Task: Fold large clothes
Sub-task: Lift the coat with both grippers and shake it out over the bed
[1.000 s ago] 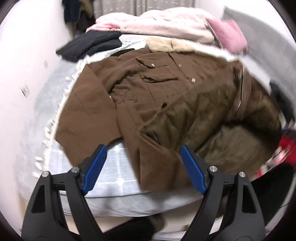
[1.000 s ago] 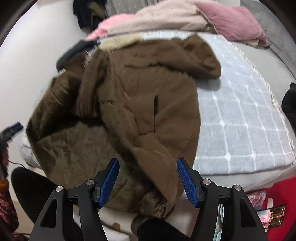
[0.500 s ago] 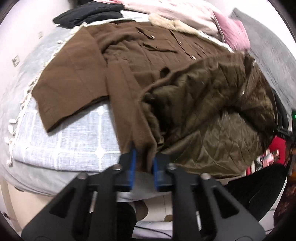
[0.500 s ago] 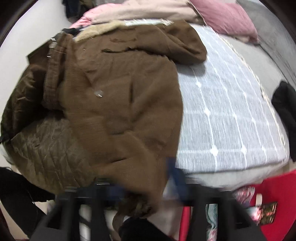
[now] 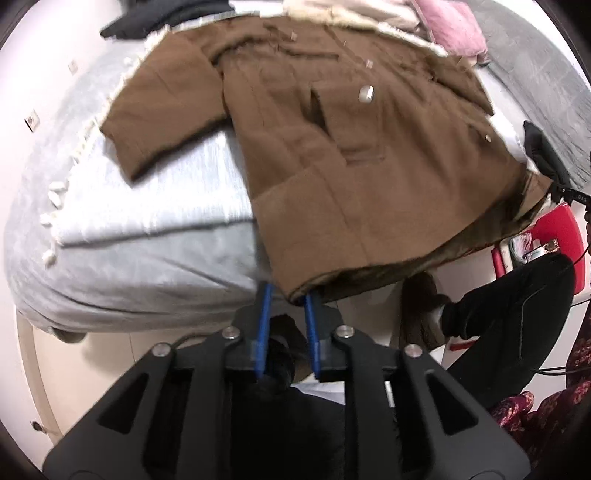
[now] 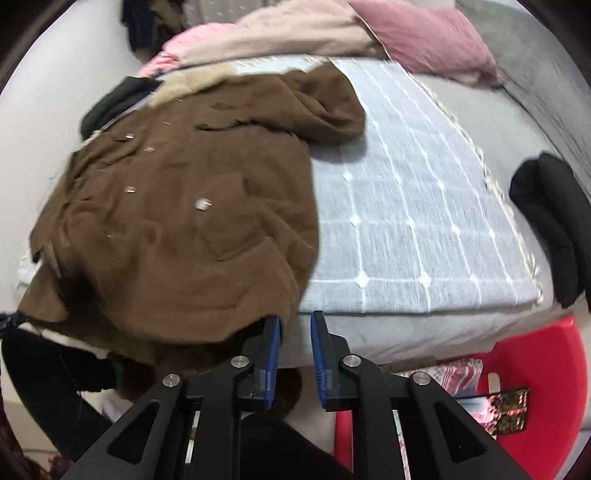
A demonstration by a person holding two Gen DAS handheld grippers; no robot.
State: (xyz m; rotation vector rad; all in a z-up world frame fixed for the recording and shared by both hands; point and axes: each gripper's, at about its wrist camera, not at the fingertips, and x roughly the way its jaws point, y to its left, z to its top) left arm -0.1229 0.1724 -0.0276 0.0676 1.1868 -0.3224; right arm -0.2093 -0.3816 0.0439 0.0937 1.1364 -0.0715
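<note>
A large brown coat [image 5: 332, 155] lies face up on the bed, its front closed and its hem hanging over the near edge. One sleeve [image 5: 162, 110] is spread out to the left. In the right wrist view the other sleeve [image 6: 325, 107] lies bunched across the coat [image 6: 177, 236]. My left gripper [image 5: 287, 295] is at the hem's corner, its jaws opening with a narrow gap; the corner sits at the tips without being pressed. My right gripper [image 6: 295, 321] is just right of the hem, its jaws opening with only the mattress side showing between them.
A pale blue checked blanket [image 6: 406, 221] covers the grey bed [image 5: 129, 273]. Pink pillows [image 6: 424, 33] and black garments [image 6: 554, 221] lie at the far end and right side. A red box [image 6: 535, 362] and a person's leg in black [image 5: 517, 302] are beside the bed.
Both grippers shut on the coat's hem and drew the open front panel across. The quilted lining is now covered, brown side up, and both jaws have parted again.
</note>
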